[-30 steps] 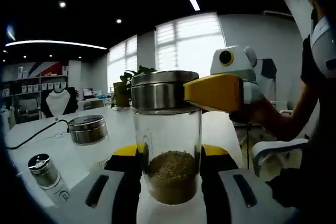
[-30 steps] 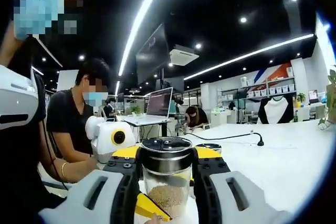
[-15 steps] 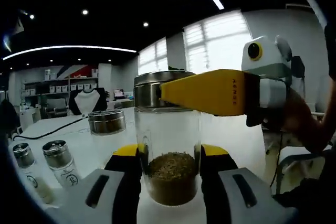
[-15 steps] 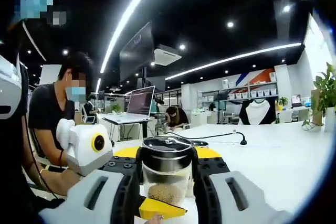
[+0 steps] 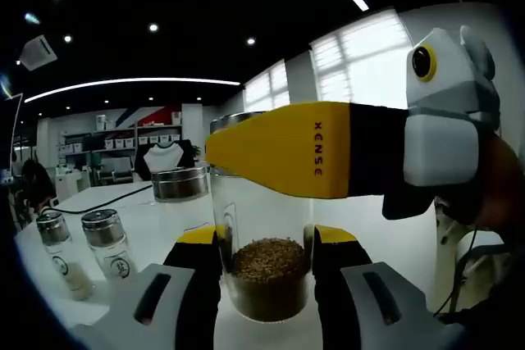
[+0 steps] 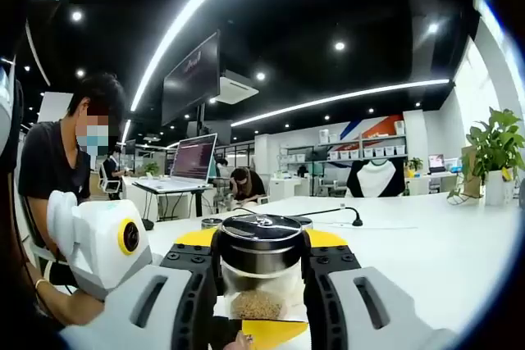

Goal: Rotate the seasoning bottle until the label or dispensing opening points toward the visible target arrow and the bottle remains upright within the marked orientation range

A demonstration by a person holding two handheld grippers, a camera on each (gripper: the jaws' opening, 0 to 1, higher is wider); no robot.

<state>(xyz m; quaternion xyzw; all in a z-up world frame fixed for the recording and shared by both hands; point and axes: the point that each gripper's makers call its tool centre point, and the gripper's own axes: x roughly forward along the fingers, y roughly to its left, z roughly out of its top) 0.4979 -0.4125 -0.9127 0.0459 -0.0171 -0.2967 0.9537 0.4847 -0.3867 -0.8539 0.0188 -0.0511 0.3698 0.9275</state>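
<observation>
The seasoning bottle [image 5: 267, 278] is clear glass with brown granules in its lower part and a steel lid. It stands upright between the jaws of my left gripper [image 5: 267, 237], which is shut on its body. My right gripper [image 5: 328, 149] reaches in from the right, its yellow jaw crossing in front of the lid and hiding most of it. In the right gripper view the lid [image 6: 261, 235] sits between the jaws of my right gripper [image 6: 261, 245], shut on it. My left gripper [image 6: 102, 239] shows at the lower left. No arrow or label is visible.
A white table [image 5: 123, 202] carries a steel-lidded jar [image 5: 179, 184] and two small shakers [image 5: 108, 242] at the left. A black cable [image 6: 328, 212] and a potted plant [image 6: 492, 153] are on the table. Seated people [image 6: 57, 161] work behind.
Both views have swung, so the background slid sideways. In the left gripper view the right gripper has grown larger and its yellow jaw now covers the lid. The bottle stays held by both.
</observation>
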